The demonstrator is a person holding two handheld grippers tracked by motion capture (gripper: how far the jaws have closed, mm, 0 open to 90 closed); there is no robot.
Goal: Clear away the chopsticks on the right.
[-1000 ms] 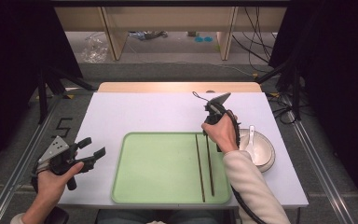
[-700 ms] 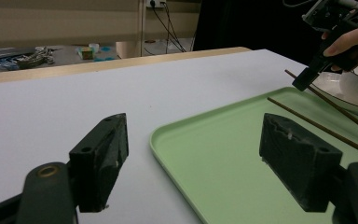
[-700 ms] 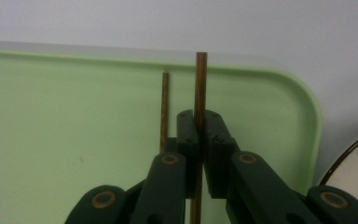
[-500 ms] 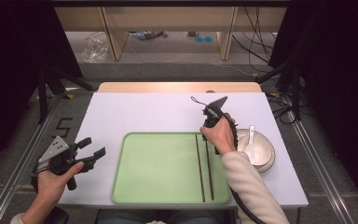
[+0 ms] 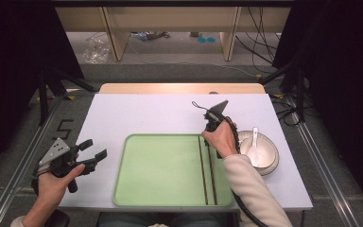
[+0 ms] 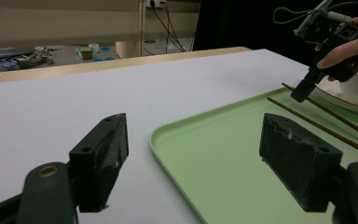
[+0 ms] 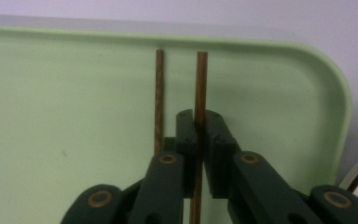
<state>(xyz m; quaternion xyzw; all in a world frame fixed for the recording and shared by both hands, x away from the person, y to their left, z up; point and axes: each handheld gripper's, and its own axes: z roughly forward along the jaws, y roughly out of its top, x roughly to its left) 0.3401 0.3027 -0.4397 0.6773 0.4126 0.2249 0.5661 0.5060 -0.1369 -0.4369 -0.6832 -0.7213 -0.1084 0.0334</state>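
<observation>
While the left claw (image 6: 193, 158) gapes, the right claw (image 7: 199, 140) pinches one chopstick (image 7: 201, 84) beside the bowl (image 5: 269, 158).

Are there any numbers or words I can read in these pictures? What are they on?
"5": a dark number marked on the grey floor left of the table, in the high view.
No other text can be read: the green tray, the bowl, the left gripper and the right gripper show no legible labels.

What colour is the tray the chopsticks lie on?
Pale green tray, plain with no pattern; the high view shows it best.
</observation>
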